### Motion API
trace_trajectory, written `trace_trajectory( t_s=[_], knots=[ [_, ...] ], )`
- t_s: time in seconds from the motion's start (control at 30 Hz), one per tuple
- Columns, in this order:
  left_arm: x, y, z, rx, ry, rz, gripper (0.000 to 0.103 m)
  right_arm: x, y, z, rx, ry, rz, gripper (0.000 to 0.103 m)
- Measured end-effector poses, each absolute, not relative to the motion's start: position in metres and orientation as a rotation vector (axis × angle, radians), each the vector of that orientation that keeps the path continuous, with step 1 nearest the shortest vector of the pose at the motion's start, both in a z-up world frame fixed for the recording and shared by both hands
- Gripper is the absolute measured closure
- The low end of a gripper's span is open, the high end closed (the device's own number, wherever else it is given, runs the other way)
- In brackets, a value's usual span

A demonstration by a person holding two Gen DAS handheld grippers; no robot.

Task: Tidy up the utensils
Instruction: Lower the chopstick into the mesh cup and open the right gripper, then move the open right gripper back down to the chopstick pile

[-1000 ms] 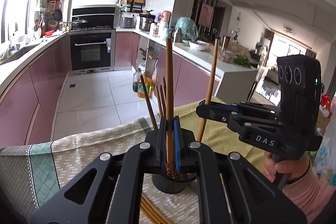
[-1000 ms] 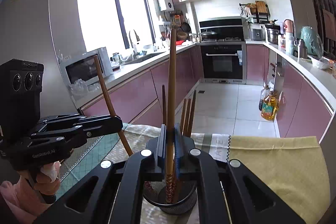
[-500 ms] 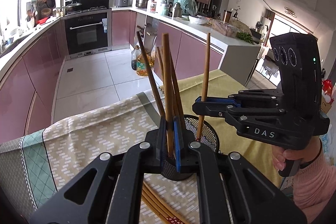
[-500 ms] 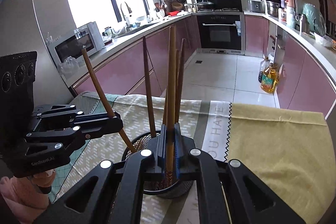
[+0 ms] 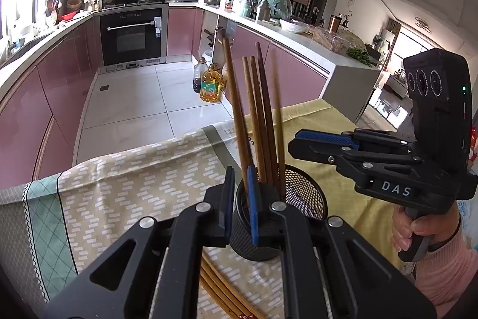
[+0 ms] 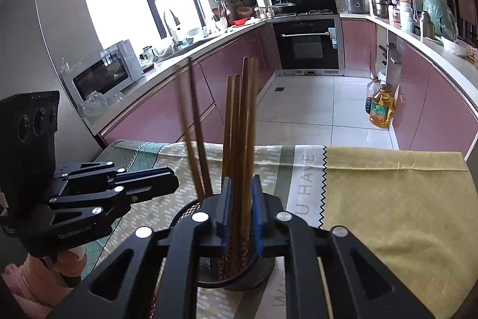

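Wooden brown chopsticks (image 5: 257,121) stand in black mesh cup (image 5: 301,199), frame centre; more loose chopsticks (image 5: 221,289) remain below. Left gripper (image 5: 240,199) and right gripper (image 6: 242,211) both released, empty.

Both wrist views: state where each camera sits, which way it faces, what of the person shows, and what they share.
Left wrist: on the left gripper, facing the oven wall; right gripper and hand at right.
Right wrist: on the right gripper, facing window and oven; left gripper at left.
Shared: mesh holder with chopsticks, tablecloth.
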State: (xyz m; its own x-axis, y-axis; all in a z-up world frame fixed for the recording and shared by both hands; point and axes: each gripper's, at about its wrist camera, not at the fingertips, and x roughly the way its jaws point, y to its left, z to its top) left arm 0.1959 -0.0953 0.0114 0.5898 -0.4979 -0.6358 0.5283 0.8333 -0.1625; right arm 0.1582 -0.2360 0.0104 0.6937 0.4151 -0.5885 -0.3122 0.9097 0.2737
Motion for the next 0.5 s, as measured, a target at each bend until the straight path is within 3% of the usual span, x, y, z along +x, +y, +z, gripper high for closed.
trace_trajectory(
  t_s=[0.1, 0.23, 0.5],
  knots=[
    [0.193, -0.091, 0.01, 0.038, 0.719, -0.58, 0.09, 0.154, -0.236, 0.013, 0.16, 0.679, 0.408, 0.085],
    [0.18, -0.079, 0.011, 0.032, 0.678, -0.545, 0.081, 0.143, -0.234, 0.017, 0.156, 0.649, 0.419, 0.076],
    [0.133, -0.042, 0.021, 0.023, 0.539, -0.483, 0.048, 0.095, -0.221, 0.026, 0.112, 0.577, 0.516, 0.057]
  ],
)
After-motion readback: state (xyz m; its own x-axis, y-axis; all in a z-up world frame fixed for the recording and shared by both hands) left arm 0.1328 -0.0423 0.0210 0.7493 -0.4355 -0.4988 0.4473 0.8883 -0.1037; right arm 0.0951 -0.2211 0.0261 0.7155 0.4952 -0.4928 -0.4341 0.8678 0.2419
